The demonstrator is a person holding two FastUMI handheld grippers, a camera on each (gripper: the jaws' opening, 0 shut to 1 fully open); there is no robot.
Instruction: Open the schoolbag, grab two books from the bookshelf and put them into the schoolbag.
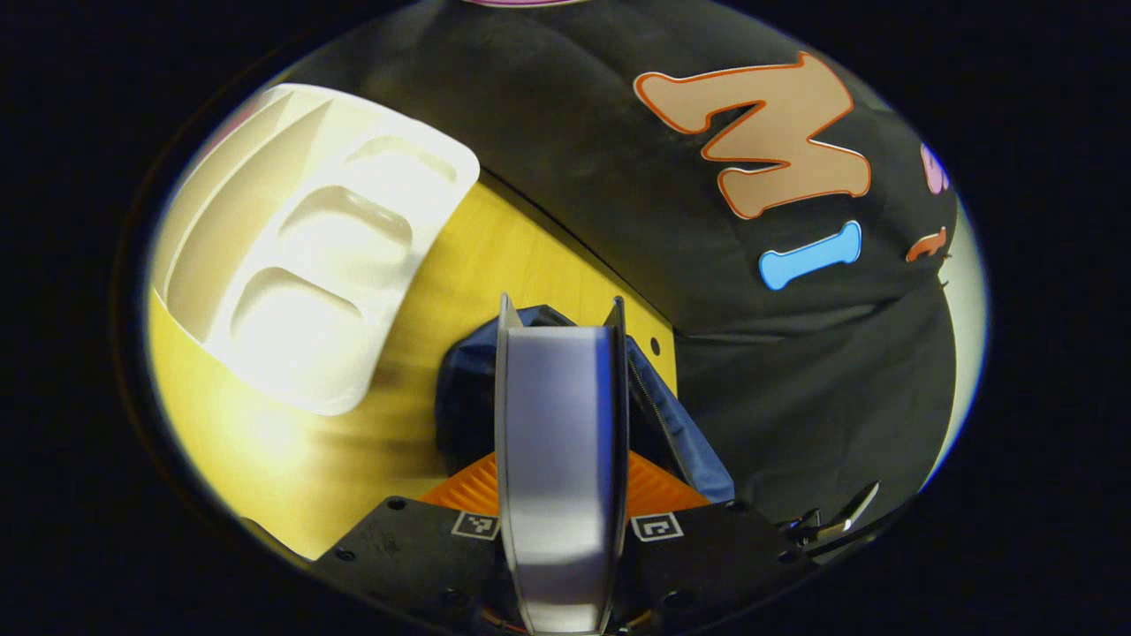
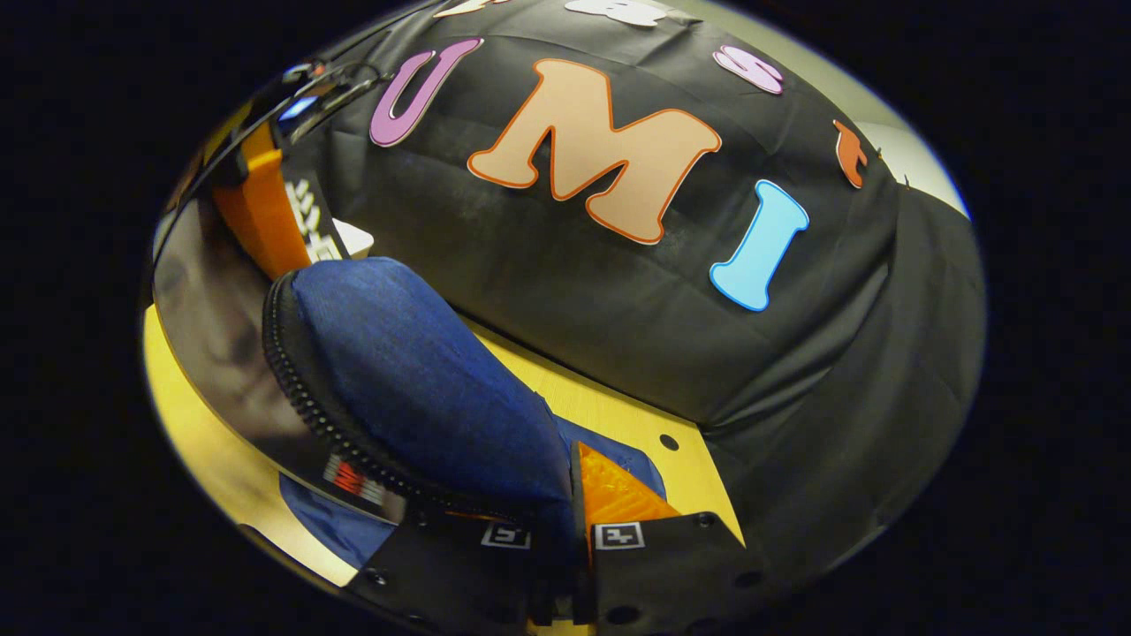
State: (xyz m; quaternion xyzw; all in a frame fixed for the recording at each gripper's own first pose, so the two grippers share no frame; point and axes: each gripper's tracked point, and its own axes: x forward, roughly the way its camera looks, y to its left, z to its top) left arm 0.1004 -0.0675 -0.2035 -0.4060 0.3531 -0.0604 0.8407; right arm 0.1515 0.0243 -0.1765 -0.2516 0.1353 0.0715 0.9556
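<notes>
Here the left gripper (image 1: 560,477) has its jaws clamped on a book (image 1: 557,442), held edge-on and upright, with the dark blue schoolbag (image 1: 680,424) directly beyond and below it on the yellow desk (image 1: 292,468). A white moulded tray (image 1: 309,238) lies on the desk to the left, apart from the bag.

In the right gripper view, the right gripper (image 2: 576,521) has its jaws nearly closed on a fold of the blue schoolbag (image 2: 415,380) fabric beside the zipper (image 2: 305,397), apparently holding the mouth open. A glossy book cover (image 2: 221,353) slants in behind the zipper edge, with the other gripper above it at the far left.

My reading is that a book is being fed into the bag. The risk is that its corner snags on the zipper or lip, because the opening looks narrow and the fabric is soft. If the right grip slips, the mouth could sag shut. A thin, smooth book could also twist in the left jaws.
</notes>
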